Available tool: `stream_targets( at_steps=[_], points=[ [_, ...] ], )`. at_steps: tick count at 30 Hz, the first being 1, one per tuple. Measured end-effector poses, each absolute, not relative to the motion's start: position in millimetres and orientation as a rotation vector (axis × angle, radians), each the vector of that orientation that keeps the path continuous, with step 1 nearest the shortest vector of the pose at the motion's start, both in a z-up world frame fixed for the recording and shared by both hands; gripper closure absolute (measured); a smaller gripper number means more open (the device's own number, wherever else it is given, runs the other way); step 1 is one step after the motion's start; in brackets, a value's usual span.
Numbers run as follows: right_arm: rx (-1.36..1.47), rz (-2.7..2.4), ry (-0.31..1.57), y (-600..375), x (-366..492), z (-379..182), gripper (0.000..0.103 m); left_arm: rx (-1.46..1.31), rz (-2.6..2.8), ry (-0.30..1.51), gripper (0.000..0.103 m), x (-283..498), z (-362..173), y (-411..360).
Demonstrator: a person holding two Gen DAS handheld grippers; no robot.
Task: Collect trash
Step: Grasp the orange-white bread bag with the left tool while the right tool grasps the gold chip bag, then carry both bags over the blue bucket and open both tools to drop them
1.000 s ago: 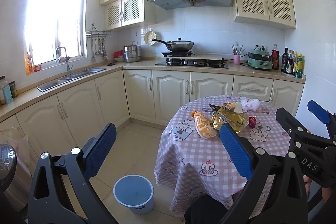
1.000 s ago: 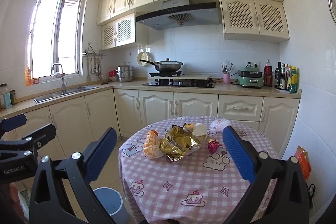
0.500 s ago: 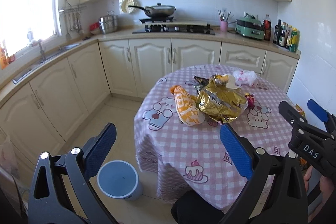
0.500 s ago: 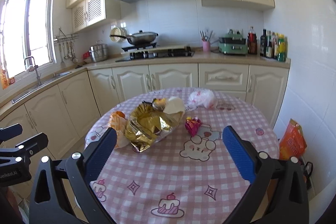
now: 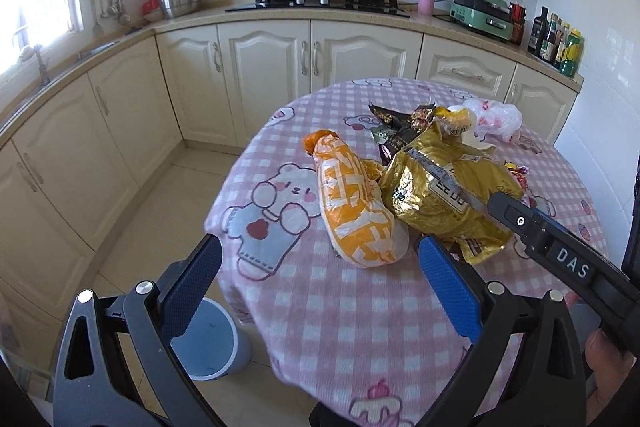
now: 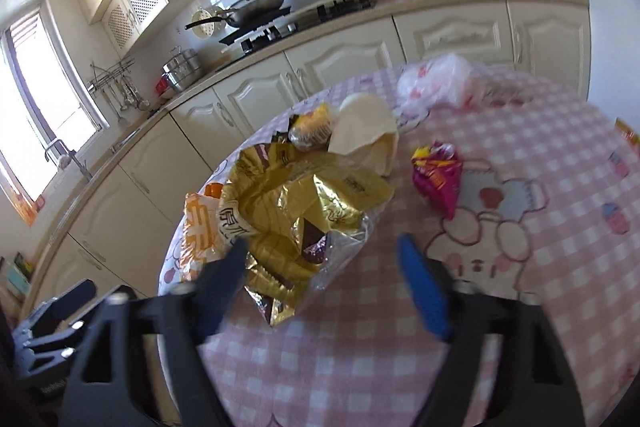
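Note:
Trash lies on a round table with a pink checked cloth (image 5: pixel 360 327): an orange-and-white bag (image 5: pixel 354 203), a crumpled gold foil bag (image 5: pixel 444 187) (image 6: pixel 304 199), a pink wrapper (image 6: pixel 436 179), a white plastic bag (image 5: pixel 496 117) (image 6: pixel 436 83) and a cream paper piece (image 6: pixel 364 131). My left gripper (image 5: pixel 316 287) is open, just short of the orange bag. My right gripper (image 6: pixel 324 275) is open, tilted, its jaws around the near edge of the gold bag. It also shows in the left wrist view (image 5: pixel 560 255).
A blue-grey bin (image 5: pixel 208 343) stands on the floor left of the table. Cream cabinets and a counter (image 5: pixel 280 15) with hob, pan and bottles run behind. An orange bag (image 6: pixel 628 135) lies on the floor to the right.
Both grippers have moved forward and down towards the table. The right one has tilted and closed in on the gold bag. Both stay open.

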State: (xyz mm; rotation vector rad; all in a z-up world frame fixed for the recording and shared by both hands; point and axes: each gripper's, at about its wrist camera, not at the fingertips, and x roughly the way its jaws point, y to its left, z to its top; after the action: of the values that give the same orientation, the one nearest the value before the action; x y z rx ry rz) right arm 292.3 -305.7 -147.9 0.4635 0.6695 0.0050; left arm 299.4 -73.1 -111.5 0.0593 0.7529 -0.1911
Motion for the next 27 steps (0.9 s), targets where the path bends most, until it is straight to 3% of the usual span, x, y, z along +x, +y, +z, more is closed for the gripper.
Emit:
stream_targets(
  at_steps=[2,4,8,13,27],
  points=[
    [0.470,0.007,0.679,-306,297,-151,0.062,0.048,-0.216,0.776,0.008,312,-119,-77],
    [0.459,-0.001,0.667,-308,298,-151,0.080,0.045,-0.232,0.793,0.015,322,-127,-82],
    [0.422,-0.003,0.638,-309,301,-148,0.088,0.021,-0.258,0.855,0.032,345,-146,-88],
    [0.371,-0.025,0.585,-310,293,-136,0.097,-0.017,-0.284,0.889,0.068,355,-156,-88],
    [0.262,0.013,0.371,-271,251,-61,0.100,-0.113,-0.315,0.697,0.071,290,-96,-30]
  ],
)
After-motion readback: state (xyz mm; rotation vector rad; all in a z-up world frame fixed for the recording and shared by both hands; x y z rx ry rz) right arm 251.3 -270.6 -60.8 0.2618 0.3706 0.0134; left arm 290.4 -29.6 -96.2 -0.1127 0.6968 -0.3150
